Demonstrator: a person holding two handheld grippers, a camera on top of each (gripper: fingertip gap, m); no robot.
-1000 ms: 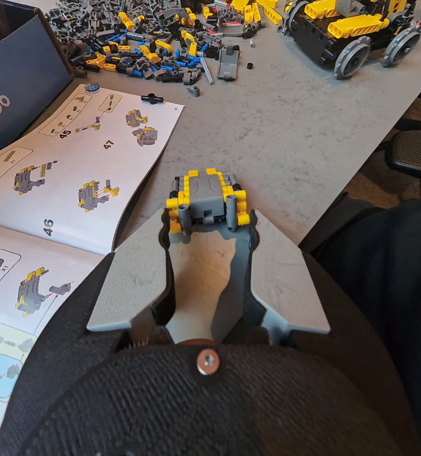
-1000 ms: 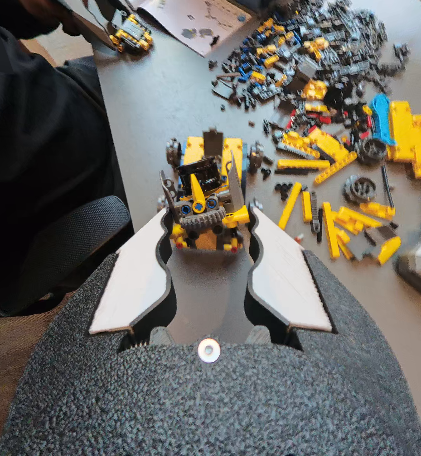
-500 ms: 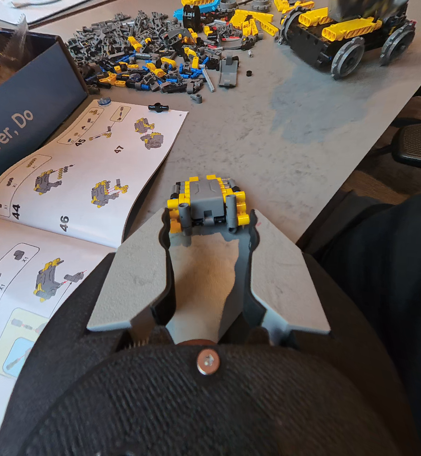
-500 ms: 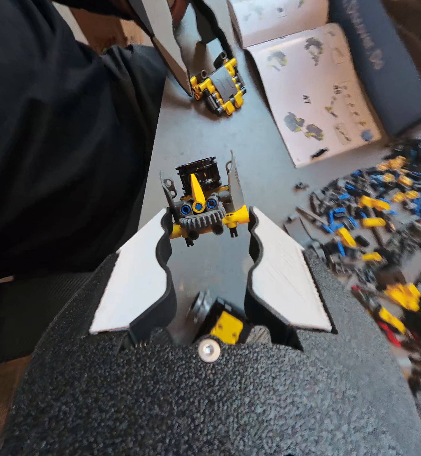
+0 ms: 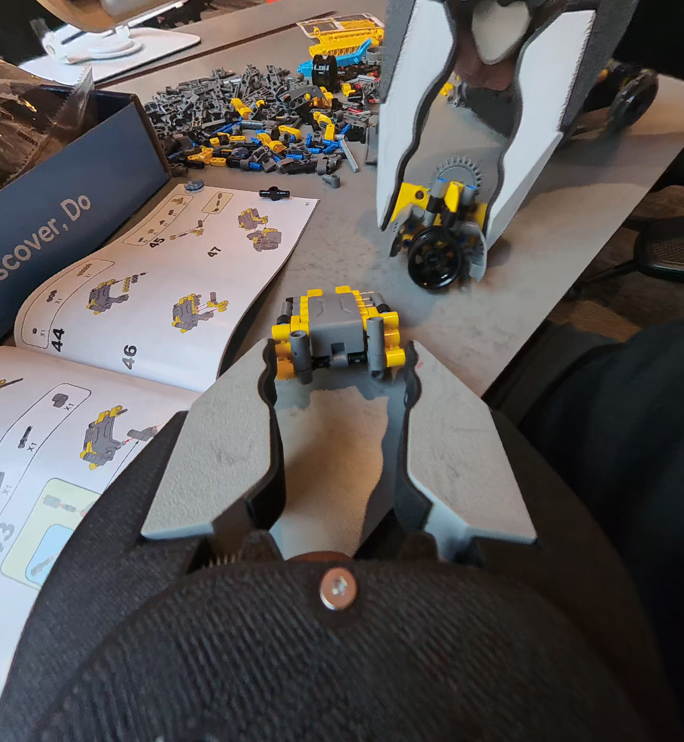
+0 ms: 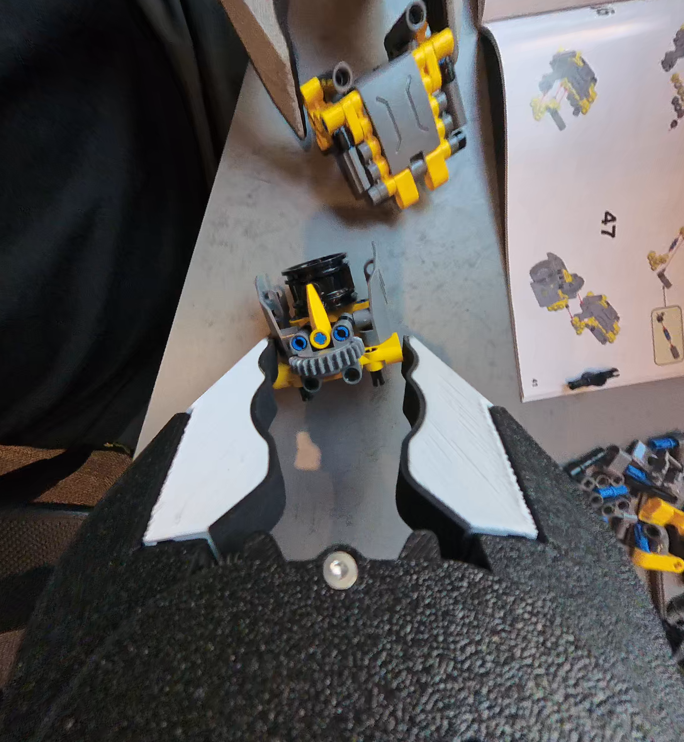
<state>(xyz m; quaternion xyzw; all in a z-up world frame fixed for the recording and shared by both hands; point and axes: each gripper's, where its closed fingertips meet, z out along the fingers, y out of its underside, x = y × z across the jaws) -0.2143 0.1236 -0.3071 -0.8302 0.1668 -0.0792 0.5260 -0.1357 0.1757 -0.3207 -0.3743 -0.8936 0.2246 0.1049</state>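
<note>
Left gripper [image 5: 338,357] clamps yellow-grey block [image 5: 338,331] nr table edge [image 5: 573,317]; right gripper [image 6: 334,357] clamps wheel assy [image 6: 324,321].

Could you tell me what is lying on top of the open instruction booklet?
A black connector pin and a small blue round piece lie on the instruction booklet near its far edge. The left hand-held gripper hides its near corner.

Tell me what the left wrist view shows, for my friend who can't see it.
The left gripper holds a yellow and grey brick block on a grey table. Opposite, the right gripper holds a wheeled piece, beside an open booklet.
</note>
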